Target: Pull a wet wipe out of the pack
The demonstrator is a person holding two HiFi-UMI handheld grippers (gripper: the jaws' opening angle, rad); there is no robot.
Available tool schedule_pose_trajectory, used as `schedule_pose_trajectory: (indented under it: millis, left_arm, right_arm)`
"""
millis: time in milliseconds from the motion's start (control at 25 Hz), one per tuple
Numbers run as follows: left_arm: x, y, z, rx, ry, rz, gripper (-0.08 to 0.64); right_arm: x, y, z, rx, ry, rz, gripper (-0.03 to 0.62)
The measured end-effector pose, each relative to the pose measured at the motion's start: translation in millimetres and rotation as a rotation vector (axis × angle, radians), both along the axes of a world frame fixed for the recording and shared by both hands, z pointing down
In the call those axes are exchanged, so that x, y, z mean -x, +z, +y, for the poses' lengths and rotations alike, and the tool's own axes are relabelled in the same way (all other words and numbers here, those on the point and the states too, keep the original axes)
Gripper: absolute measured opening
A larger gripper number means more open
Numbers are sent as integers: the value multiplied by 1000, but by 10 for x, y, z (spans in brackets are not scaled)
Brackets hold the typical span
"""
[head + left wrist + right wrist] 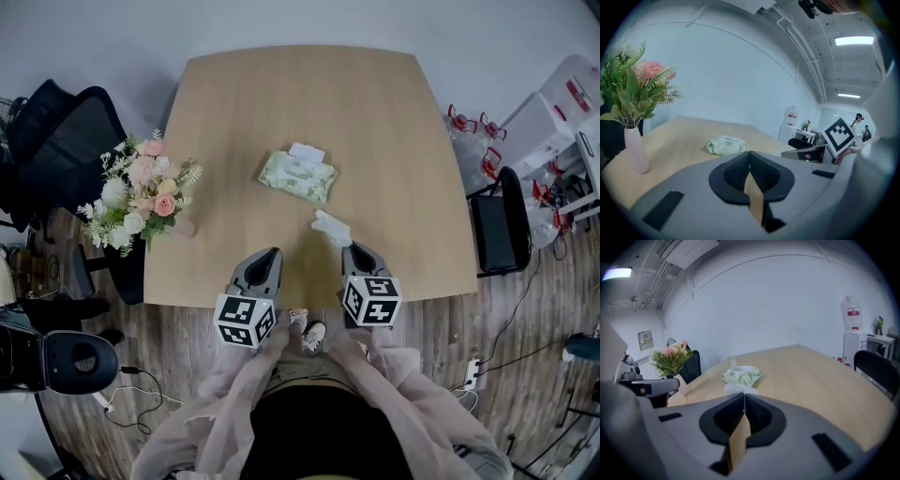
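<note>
Both grippers have their jaws pressed together. The right gripper (743, 395) pinches the near end of a white wet wipe (739, 389); the left gripper (750, 154) has nothing between its jaws. The wipe sits crumpled at the right tips near the table's front edge, and I can't tell if it rests on the wood or hangs just over it. Just beyond it, apart from it, the wet wipe pack (298, 176) lies flat mid-table. It is a soft green floral pouch, opening up, with the next sheet (307, 152) poking out. My read: the pull is done and the wipe is fully free of the pack. At most, putting it down is left. The pack is on a wooden table (375, 112), with a flower vase (141, 197) at its left edge.
</note>
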State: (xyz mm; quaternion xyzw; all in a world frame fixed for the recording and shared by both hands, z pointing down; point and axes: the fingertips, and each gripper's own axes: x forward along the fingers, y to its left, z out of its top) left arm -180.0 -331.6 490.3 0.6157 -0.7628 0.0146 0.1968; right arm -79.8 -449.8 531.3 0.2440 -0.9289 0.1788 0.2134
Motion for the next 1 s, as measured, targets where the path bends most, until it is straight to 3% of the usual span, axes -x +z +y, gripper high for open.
schedule_pose_trajectory:
  millis: [360,720,1000]
  left_arm:
    - [-58,-41,12,-7,3,-3,12]
    - [-91,-28,-10,7,26,-17,12]
    - [-116,-62,-21,16,49,-39,12]
  right_arm:
    - [-205,-95,-32,-20,17,-3,15]
    - [-305,-340,-23,-115,-32,0,15]
    - [-342,-468,-12,-129,-55,-10,12]
